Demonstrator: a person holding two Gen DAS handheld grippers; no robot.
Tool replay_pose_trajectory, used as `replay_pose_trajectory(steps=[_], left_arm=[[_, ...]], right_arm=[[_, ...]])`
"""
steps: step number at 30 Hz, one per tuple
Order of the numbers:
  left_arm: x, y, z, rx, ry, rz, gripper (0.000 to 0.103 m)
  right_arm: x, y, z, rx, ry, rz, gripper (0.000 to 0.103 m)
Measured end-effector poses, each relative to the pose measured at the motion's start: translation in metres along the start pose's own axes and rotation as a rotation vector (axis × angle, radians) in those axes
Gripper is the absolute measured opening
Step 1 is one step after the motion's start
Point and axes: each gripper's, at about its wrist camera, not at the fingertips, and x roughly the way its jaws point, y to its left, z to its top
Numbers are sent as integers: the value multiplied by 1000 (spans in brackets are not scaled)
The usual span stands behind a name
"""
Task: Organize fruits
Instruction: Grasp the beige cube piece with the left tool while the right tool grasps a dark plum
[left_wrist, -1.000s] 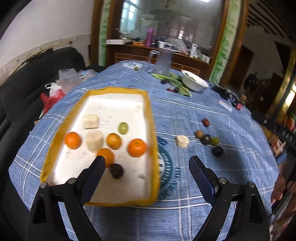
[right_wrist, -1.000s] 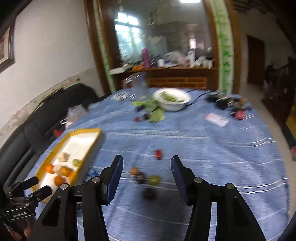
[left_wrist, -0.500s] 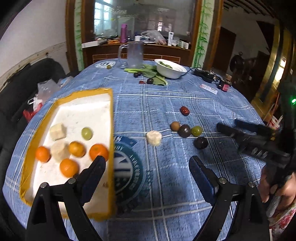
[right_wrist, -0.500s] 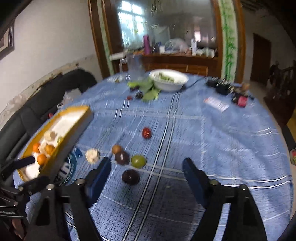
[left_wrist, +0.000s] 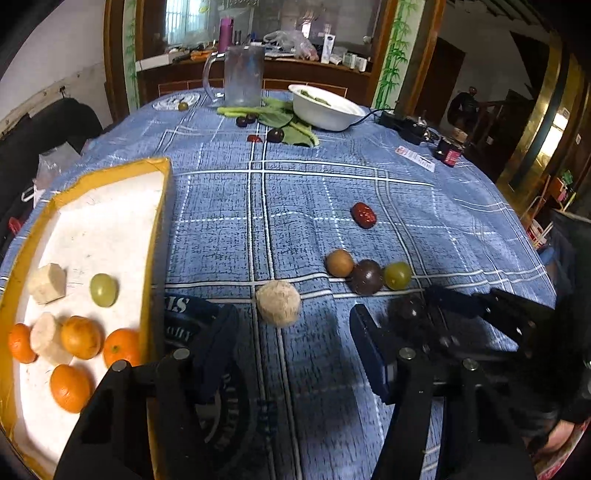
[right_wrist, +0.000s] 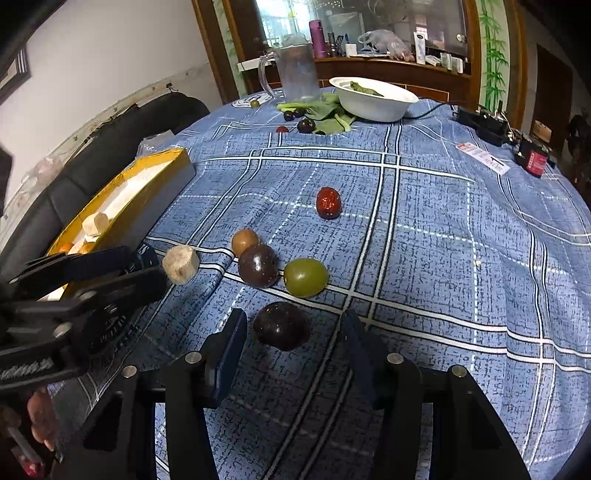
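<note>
Right now your right tongs (right_wrist: 291, 345) are closing around the near dark plum (right_wrist: 281, 325), pads not yet touching. Round fruit: off-centre pinch rolls it into the green grape (right_wrist: 306, 277). Left tongs (left_wrist: 291, 354), closing empty, near the pale chunk (left_wrist: 277, 302); tray (left_wrist: 157, 236) far left.

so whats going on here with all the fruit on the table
A person holds tongs in each hand, sorting fruit into a yellow-rimmed tray that already holds oranges, a green grape and pale chunks. The right tongs are closing around a dark plum on the blue cloth, pads not yet pressing it. The left tongs are closing too, just short of a pale round chunk, nothing gripped. A brown fruit, another plum, a green grape and a red date still lie loose.
</note>
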Motion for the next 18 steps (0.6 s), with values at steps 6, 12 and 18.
replay_pose_trajectory(steps=[6,12,18], left_arm=[[15,0,8,38,2,68,61],[13,-9,8,115,-18,50,44],[32,-14,7,155,43,118,44]], right_arm=[[0,2,-1,-24,0,0,43],[-1,7,-3,-48,2,9,31],[-1,6,-4,-44,4,13,32]])
